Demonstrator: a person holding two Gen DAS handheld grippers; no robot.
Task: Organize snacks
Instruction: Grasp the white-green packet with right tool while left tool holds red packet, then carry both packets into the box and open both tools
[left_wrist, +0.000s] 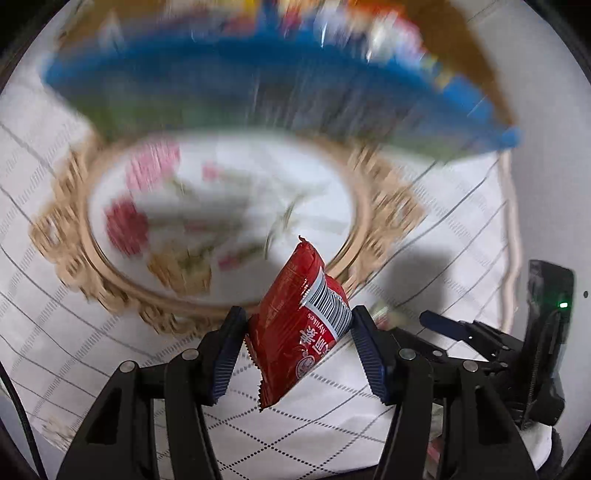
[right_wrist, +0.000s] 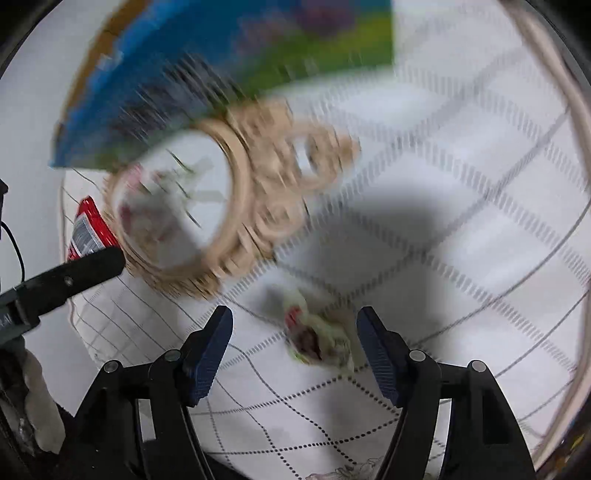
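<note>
Left gripper (left_wrist: 297, 328): fingers pinch a red foil snack packet with a barcode and white lettering (left_wrist: 299, 328) from both sides. The packet stands tilted between the blue ribbed pads (left_wrist: 225, 354), top seam pointing up and away, bottom serrated edge hanging below the pads, clear of the white quilted cloth with a grey diamond grid (left_wrist: 55, 295) covering the bench. In the right wrist view the same packet (right_wrist: 86, 229) shows at far left, behind one black finger of the left gripper (right_wrist: 92, 267).

Just beyond the packet: a round doily with a beige lace border and pink-red floral print (left_wrist: 221, 221), lying flat on the cloth, blurred by motion. Behind the doily: a blue-rimmed box with green lower sides (left_wrist: 240, 85), colourful packets inside it, too blurred to identify.

Right gripper (right_wrist: 295, 343): fingers spread wide, holding nothing. Between them, on the cloth, lies a small crumpled pale-green wrapper with red and dark markings (right_wrist: 317, 336); contact with either pad cannot be told because of blur. In the left wrist view the right gripper (left_wrist: 443, 325) sits low at the right, near the cloth edge. The doily (right_wrist: 207, 206) and the blue box (right_wrist: 184, 74) lie up and left of the wrapper in the right wrist view, well apart from it.
</note>
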